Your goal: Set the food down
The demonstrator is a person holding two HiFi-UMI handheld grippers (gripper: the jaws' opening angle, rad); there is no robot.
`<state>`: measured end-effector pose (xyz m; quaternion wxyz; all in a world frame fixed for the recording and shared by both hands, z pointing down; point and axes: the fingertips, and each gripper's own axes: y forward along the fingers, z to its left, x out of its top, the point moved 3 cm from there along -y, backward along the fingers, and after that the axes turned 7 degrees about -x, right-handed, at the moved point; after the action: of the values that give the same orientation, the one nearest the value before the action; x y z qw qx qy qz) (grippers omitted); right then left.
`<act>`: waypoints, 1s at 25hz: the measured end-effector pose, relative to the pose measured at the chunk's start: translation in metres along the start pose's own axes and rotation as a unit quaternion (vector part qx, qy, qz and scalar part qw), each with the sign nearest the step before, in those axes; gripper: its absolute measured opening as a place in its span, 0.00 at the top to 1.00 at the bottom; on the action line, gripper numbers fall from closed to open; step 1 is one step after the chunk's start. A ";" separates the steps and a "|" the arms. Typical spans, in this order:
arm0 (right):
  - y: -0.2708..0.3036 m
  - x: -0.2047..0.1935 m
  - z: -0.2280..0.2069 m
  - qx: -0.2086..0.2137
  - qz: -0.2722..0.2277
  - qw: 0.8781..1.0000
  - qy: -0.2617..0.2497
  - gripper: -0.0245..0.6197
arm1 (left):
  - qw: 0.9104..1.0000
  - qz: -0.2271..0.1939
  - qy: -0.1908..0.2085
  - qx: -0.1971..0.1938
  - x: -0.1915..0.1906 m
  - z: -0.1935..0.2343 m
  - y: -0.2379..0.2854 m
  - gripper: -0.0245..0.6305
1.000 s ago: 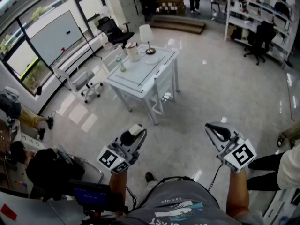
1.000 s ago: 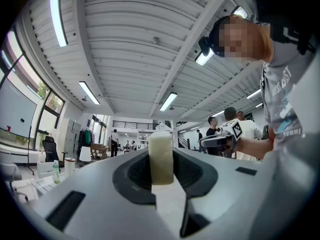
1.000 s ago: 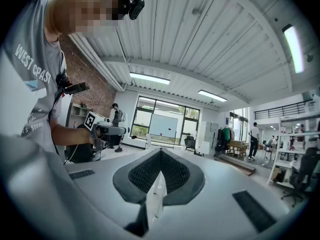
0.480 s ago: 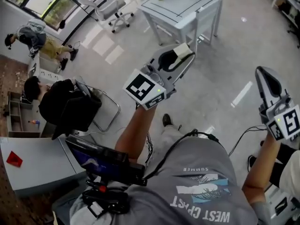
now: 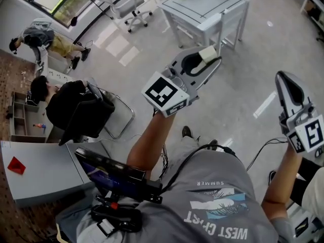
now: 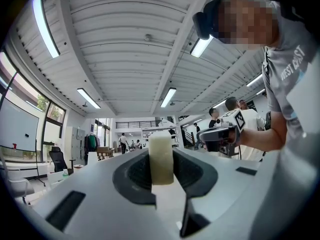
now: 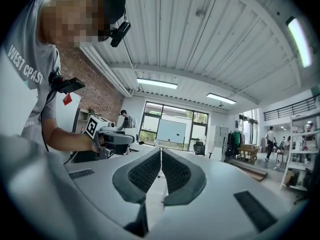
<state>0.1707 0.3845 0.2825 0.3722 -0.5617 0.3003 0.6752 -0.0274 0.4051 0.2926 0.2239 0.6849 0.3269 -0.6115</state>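
The food is a pale cream block, and my left gripper is shut on it, held up in front of the person's chest. In the left gripper view the block stands upright between the dark pads, with my right gripper in the background. My right gripper is raised at the right edge of the head view. Its ridged pads meet at the tips with nothing between them. My left gripper also shows in the right gripper view.
A white table with a bottle and dishes stands far ahead across the shiny floor, an office chair to its left. A seated person and a folding chair are at the left. A grey desk lies at lower left.
The head view has tipped down and closer to the body. Both grippers now sit higher and larger in the picture. The left one still carries the block.
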 end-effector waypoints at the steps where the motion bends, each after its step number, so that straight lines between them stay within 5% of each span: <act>1: 0.001 -0.008 0.001 0.001 0.000 1.000 0.005 0.95 | 1.000 0.001 0.000 0.000 -0.001 0.001 -0.002 0.81; 15: 0.091 0.002 0.042 -0.029 0.017 0.999 0.021 0.95 | 1.000 0.002 -0.007 -0.022 0.004 0.075 -0.065 0.81; 25: 0.156 0.011 0.034 -0.054 0.038 0.998 -0.001 0.95 | 0.999 -0.016 -0.010 -0.046 -0.001 0.137 -0.068 0.81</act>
<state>0.0206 0.3295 0.2762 0.3152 -0.5685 0.2841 0.7048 -0.1714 0.3551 0.2793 0.2486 0.6626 0.3636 -0.6057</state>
